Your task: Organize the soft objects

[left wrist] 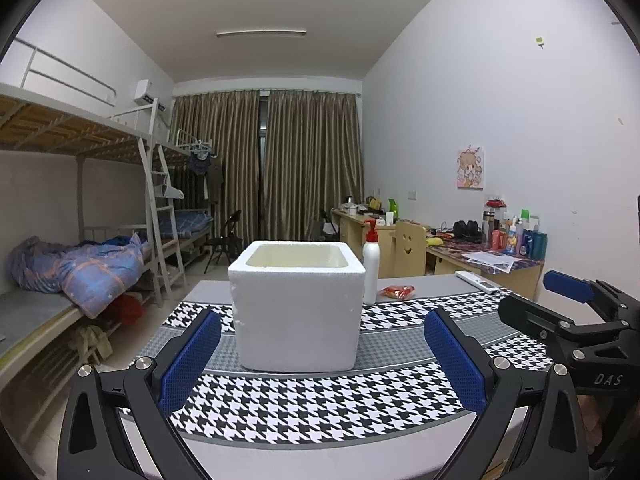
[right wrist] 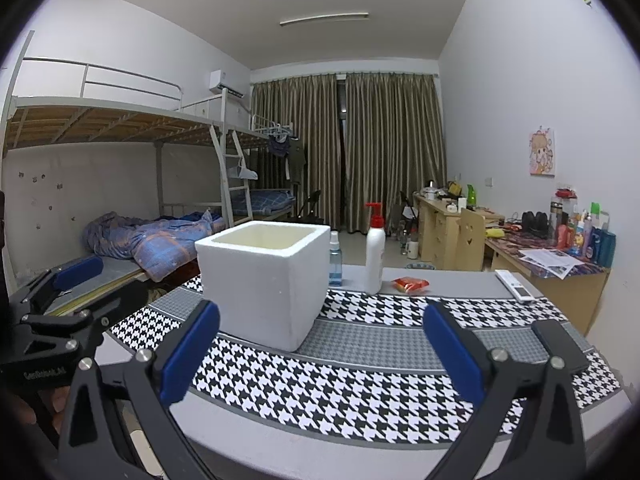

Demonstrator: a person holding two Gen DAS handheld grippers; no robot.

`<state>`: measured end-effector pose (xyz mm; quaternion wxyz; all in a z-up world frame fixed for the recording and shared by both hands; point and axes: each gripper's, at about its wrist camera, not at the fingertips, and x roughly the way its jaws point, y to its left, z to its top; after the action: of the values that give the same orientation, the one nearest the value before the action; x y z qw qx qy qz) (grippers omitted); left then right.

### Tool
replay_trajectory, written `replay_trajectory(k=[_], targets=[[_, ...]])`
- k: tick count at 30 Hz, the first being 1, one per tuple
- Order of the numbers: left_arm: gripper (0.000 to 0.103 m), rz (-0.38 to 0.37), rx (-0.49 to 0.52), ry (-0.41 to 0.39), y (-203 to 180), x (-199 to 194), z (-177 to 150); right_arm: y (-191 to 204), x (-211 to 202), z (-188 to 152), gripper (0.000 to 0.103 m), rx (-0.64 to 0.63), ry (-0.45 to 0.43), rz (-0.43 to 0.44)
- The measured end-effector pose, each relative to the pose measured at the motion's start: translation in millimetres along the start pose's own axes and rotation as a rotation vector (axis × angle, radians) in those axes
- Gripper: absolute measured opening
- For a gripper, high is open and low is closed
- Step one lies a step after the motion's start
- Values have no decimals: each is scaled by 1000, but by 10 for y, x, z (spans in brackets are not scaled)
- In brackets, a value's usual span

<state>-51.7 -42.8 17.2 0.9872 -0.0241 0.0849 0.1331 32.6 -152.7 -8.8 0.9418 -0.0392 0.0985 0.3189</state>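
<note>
A white foam box [left wrist: 298, 308] [right wrist: 264, 280] stands open-topped on the houndstooth cloth [left wrist: 320, 404] [right wrist: 360, 392]; its inside is hidden from both views. My left gripper [left wrist: 322, 356] is open, its blue pads held just before the box with nothing between them. My right gripper [right wrist: 320, 354] is also open and empty, to the right of the box and nearer than it. Behind the box lies a small red soft packet [left wrist: 397, 291] [right wrist: 411, 284] on the grey table. Each gripper shows at the edge of the other's view.
A white pump bottle [left wrist: 371, 264] [right wrist: 375, 256] with a red top stands behind the box, a blue spray bottle [right wrist: 335, 260] beside it. A white remote [left wrist: 478, 281] [right wrist: 516, 286] and a black phone [right wrist: 560, 346] lie to the right. Bunk beds stand left, cluttered desks right.
</note>
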Motion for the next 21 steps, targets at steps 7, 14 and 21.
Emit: replay_trajectory(k=[7, 14, 21], targets=[[102, 1, 9, 4, -32, -44, -66, -11, -26, -99, 103, 8, 15, -8], [102, 4, 13, 15, -44, -97, -134, 9, -95, -150, 103, 15, 19, -9], [102, 5, 25, 16, -85, -186, -163, 66, -183, -171, 103, -3, 12, 4]])
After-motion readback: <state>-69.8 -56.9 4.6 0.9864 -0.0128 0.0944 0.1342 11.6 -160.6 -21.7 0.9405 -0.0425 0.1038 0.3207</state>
